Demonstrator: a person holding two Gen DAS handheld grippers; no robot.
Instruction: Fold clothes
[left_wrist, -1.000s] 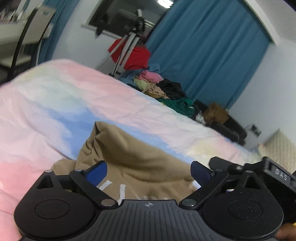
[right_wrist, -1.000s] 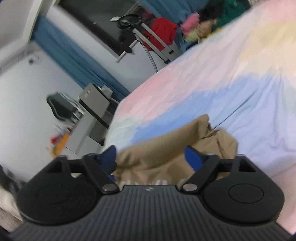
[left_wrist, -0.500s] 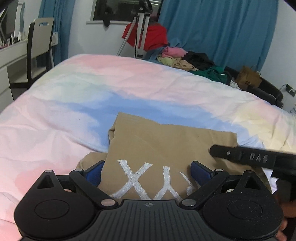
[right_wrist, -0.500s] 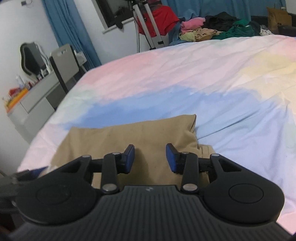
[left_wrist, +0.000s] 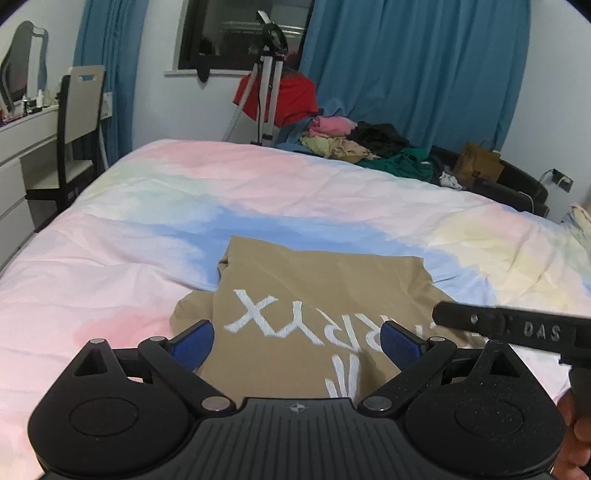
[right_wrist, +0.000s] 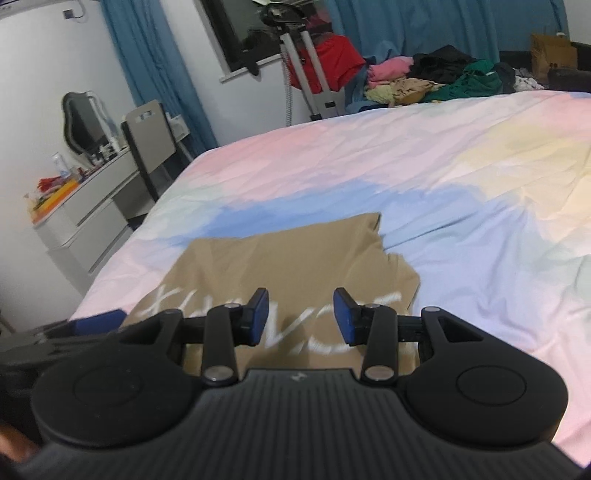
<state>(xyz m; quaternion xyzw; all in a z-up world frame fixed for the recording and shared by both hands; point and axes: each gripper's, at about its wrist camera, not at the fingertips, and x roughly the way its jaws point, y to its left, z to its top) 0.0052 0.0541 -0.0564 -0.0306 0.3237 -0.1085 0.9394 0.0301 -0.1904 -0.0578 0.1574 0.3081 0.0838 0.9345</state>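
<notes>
A tan shirt with white lettering (left_wrist: 314, 295) lies folded on the pastel bedspread (left_wrist: 184, 206); it also shows in the right wrist view (right_wrist: 280, 258). My left gripper (left_wrist: 297, 341) is open and empty, hovering over the shirt's near edge. My right gripper (right_wrist: 300, 317) is open part way and empty, above the shirt's near right part. The right gripper's side shows at the right of the left wrist view (left_wrist: 517, 326).
A pile of unfolded clothes (left_wrist: 369, 147) lies beyond the bed's far edge, with a tripod (left_wrist: 267, 85) and a red cloth beside it. A chair (left_wrist: 79, 122) and white dresser (right_wrist: 85, 218) stand left of the bed. Blue curtains hang behind.
The shirt dropped from a raised, bunched state to lie flat and folded. Both grippers pulled back toward me and levelled out. The right gripper's jaws narrowed, then widened slightly.
</notes>
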